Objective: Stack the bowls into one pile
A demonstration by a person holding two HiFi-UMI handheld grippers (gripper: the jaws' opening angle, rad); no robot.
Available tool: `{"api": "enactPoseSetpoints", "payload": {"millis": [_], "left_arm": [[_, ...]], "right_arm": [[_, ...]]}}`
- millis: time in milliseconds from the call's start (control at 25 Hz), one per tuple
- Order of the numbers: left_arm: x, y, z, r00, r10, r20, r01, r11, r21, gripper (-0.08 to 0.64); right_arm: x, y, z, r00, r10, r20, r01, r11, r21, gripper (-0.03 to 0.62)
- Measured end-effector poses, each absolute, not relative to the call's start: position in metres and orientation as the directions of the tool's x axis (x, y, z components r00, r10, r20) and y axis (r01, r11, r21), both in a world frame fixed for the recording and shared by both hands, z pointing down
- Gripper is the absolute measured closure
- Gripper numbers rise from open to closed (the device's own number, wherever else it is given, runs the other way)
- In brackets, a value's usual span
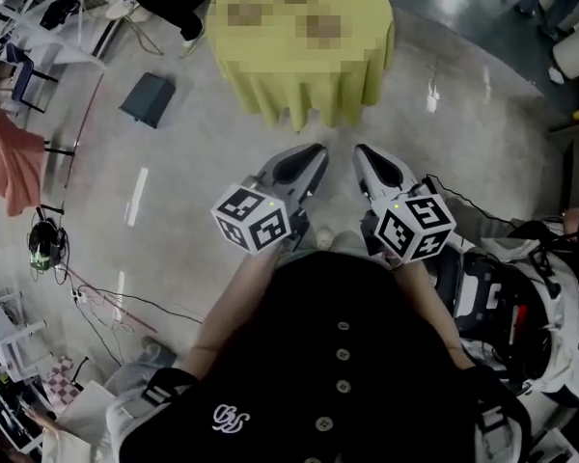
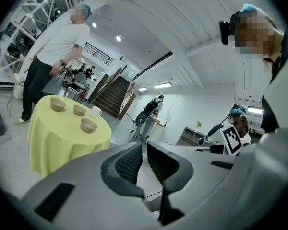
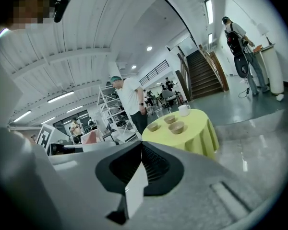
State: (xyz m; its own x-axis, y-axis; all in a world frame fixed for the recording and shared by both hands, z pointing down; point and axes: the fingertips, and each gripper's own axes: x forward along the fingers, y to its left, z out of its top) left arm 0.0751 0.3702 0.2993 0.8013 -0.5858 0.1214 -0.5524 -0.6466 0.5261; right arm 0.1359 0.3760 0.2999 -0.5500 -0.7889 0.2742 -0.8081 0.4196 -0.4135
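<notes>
Seen from the left gripper (image 2: 142,143), a round desk (image 2: 62,145) draped in yellow cloth stands well ahead, at the left. On it sit the left bowl (image 2: 58,104), middle bowl (image 2: 79,110) and right bowl (image 2: 89,125), apart and unstacked, then a white mug (image 2: 95,111). Their contents cannot be made out. The left fingers are clenched, empty. The right gripper (image 3: 140,143) is likewise clenched on nothing.

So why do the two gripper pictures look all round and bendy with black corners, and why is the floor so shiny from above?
Left gripper view and right gripper view: wide-angle lenses curve the ceiling lines and darken the corners. Head view: light glares off the polished floor, and the blocky patches over the yellow table were added afterwards.
</notes>
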Motion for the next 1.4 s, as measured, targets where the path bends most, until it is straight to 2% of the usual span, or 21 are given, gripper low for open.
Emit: {"api": "enactPoseSetpoints", "payload": {"millis": [920, 1400], "left_arm": [[0.051, 0.116, 0.288, 0.871, -0.48, 0.104, -0.453, -0.705, 0.545, 0.518], [0.047, 0.069, 0.289, 0.903, -0.422, 0.082, -0.393, -0.733, 0.556, 0.518]], "right_arm": [[0.13, 0.135, 0.3, -0.371, -0.878, 0.303, -0.887, 0.239, -0.395, 0.588], [0.118, 0.092, 0.302, -0.324, -0.895, 0.308, -0.907, 0.2, -0.371, 0.588]]}}
